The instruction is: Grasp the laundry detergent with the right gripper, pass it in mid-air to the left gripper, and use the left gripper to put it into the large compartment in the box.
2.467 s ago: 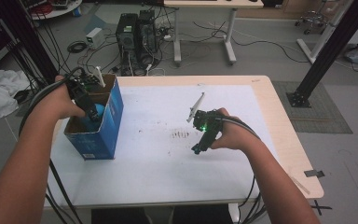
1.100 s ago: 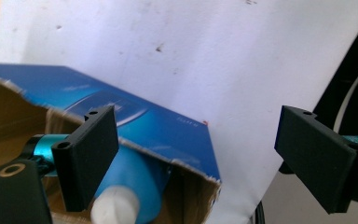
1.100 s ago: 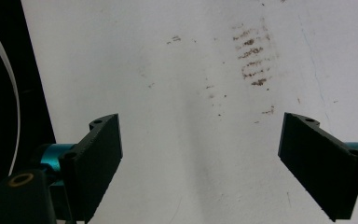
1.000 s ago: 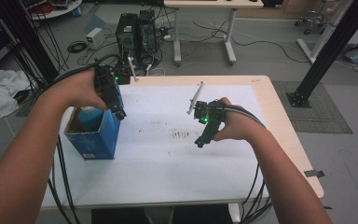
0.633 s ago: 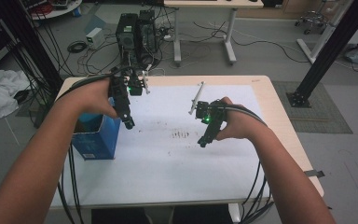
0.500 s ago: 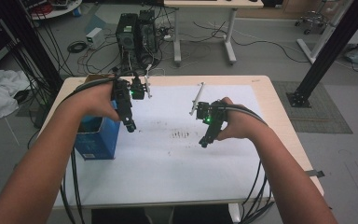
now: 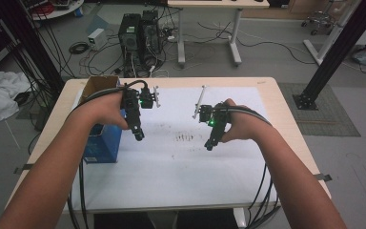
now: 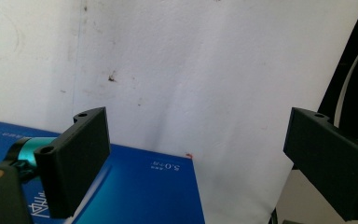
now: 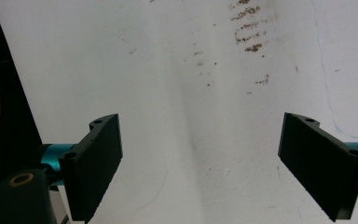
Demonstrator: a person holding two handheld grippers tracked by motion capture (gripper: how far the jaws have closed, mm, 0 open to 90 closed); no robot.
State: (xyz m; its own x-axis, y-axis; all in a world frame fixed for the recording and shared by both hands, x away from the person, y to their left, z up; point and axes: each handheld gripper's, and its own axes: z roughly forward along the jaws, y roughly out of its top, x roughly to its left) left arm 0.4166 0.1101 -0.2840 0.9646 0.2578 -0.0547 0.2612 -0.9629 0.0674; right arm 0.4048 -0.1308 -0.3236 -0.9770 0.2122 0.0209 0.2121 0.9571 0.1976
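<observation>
High view shows a blue box [image 7: 102, 143] with an open brown top, standing just left of the left gripper [image 7: 138, 135] at the near-left part of the desk [image 7: 286, 124]. Its fingers have just been spreading and stand released, nothing between them. The right gripper [image 7: 209, 144] hangs well to the right, fingers also apart and empty. A white sheet [image 7: 171, 167] lies under both, with dark smudges [image 7: 186, 138] between the two grippers. Left gripper view brings the box's glossy blue face [image 8: 135, 191] below the fingers, with small white print too blurred to read. Right gripper view has brown specks [image 9: 249, 32] beyond its fingers.
</observation>
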